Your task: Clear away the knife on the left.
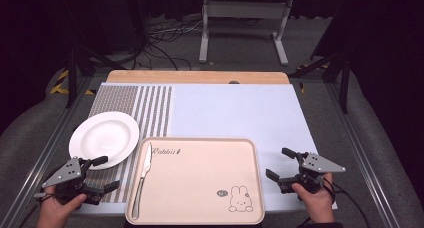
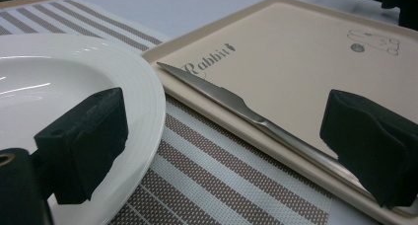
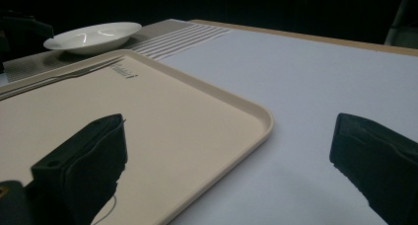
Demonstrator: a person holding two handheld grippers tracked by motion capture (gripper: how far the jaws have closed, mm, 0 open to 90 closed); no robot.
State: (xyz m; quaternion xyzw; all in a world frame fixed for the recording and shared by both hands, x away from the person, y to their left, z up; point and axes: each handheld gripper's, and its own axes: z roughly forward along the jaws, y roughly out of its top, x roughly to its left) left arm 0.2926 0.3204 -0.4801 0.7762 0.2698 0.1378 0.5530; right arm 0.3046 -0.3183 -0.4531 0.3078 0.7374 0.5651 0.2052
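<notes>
Apparently the work is at its very start: both tools are released and grasp nothing. The left tool (image 1: pixel 100 174) hovers at the near left, its jaws spread wide between the white plate (image 1: pixel 104 138) and the beige tray (image 1: pixel 220 163), just beside both. The knife (image 1: pixel 143 172) lies along the left edge of the tray, blade pointing away from the person. The right tool (image 1: pixel 282 169) waits, jaws apart, over the pale tabletop (image 1: pixel 235 110) near the right rim of the tray. Probably the next move is to bring the left tool to the plate or the knife and close on it; the thin, flat knife would need a careful, low approach. The left gripper view shows the plate resting on the striped mat (image 2: pixel 217 170), touching or almost touching the tray's edge, which the high view leaves less clear.
</notes>
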